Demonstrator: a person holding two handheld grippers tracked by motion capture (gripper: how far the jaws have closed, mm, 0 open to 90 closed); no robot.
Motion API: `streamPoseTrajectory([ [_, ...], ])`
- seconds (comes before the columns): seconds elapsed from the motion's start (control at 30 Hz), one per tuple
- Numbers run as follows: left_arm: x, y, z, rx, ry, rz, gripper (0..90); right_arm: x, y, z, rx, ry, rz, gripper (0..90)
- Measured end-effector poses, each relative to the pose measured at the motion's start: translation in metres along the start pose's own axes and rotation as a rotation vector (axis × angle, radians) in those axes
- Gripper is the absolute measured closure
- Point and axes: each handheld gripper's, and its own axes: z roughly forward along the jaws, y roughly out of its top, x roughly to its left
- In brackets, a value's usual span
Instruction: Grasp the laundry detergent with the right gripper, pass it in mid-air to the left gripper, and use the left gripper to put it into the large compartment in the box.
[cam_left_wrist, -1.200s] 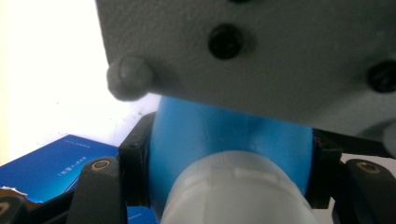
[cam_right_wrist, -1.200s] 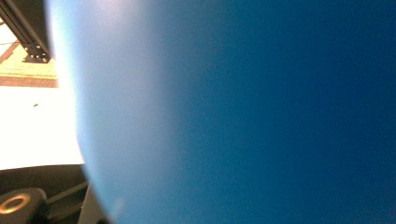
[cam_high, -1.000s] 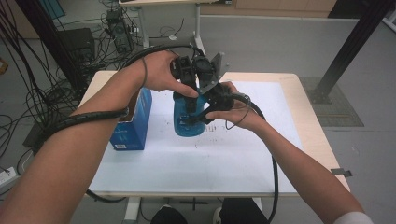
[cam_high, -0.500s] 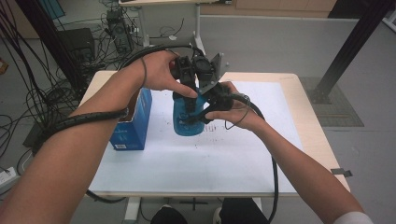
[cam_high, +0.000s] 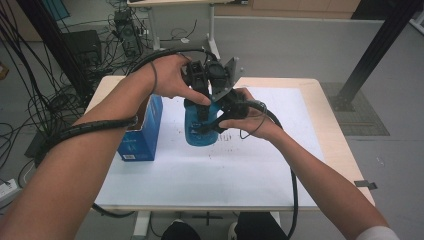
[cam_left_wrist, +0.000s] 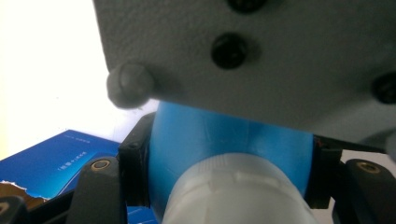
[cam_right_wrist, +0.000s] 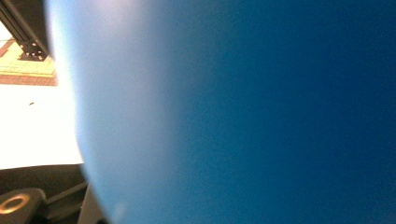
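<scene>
Step in hand: the blue bottle (cam_high: 201, 127) stands upright on the white table sheet (cam_high: 200, 175) and is gripped by both tongs at once; judged as a cap-loosening or cap-tightening step, one tong steadying the body while the other works the top.

Left gripper (cam_high: 200, 85): it comes at the bottle's top from above; in the left gripper view its two black jaws sit hard against either side of the bottle's blue shoulder (cam_left_wrist: 210, 140), just behind the white cap (cam_left_wrist: 238, 196); clamped on the bottle near the neck. A blue box (cam_high: 142, 132) stands just to the left of this gripper, apart from the bottle.

Right gripper (cam_high: 220, 117): set lower, on the bottle's side; the right gripper view is pressed so close to the blue wall (cam_right_wrist: 243, 116) that the pads are hard to make out, but the jaws appear closed on the body.

Next move, as judged: hold the body firm and turn the upper grip without tipping the bottle.
</scene>
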Motion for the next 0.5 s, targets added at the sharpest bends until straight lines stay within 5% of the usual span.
streamPoseTrajectory([
  [0.5,0.0001,-0.0022,0.0006,-0.015,0.003,-0.006,36.7,-0.0008,-0.0003,0.0008,-0.008,0.003,0.001,42.7],
])
